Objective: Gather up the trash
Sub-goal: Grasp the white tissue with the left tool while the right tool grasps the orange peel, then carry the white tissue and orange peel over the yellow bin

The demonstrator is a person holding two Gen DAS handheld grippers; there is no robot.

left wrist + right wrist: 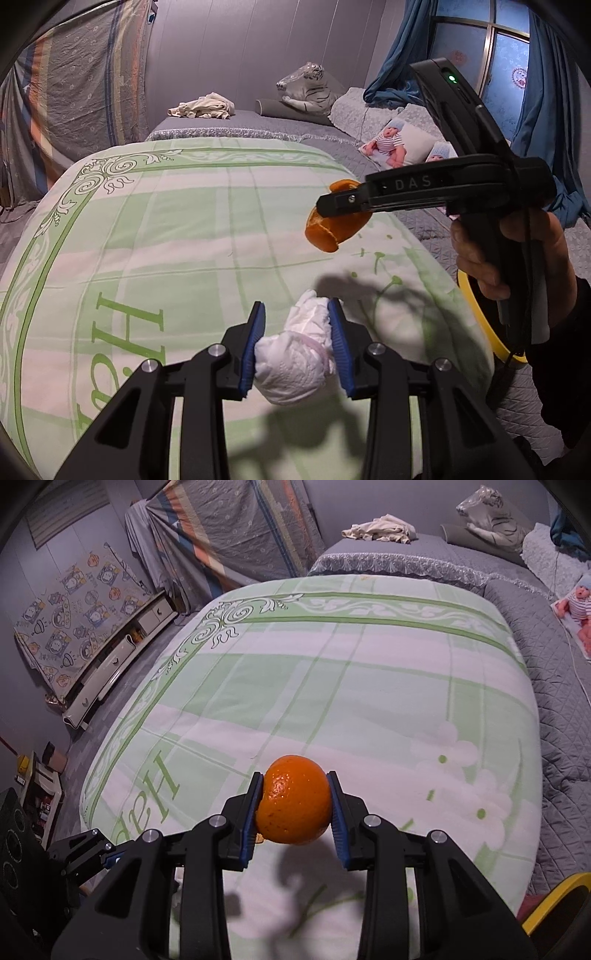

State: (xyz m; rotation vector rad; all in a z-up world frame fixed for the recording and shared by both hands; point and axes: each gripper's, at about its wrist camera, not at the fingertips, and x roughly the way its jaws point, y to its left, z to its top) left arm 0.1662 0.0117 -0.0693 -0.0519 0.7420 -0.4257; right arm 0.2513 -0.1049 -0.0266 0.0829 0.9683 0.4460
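Both grippers are closed on trash and held above the bed. A crumpled white tissue wad (pixel 295 354) is clamped between the blue pads of the left gripper (pixel 297 345), its bulk bulging out below and ahead of the fingers, clear of the green-and-white quilt (pixel 166 240) beneath. An orange peel (pixel 295 801) — rounded, its glossy outer skin turned toward the camera — is pinched between the pads of the right gripper (pixel 295 805). From the left wrist view the same peel (pixel 330 229) is seen from the side as a curled, hollow shell held at the tip of the right gripper (pixel 332 206), which is gripped by a hand (pixel 491 254) in a dark sleeve. Shadows of both tools and their loads are cast on the quilt below. A yellow rim (pixel 476 317) — possibly of a bin, though little of it is shown — is visible at the quilt's right edge, near the hand. A plush tiger (pixel 310 88) and a heap of pale cloth (pixel 203 107) lie on the grey bedding farther back.
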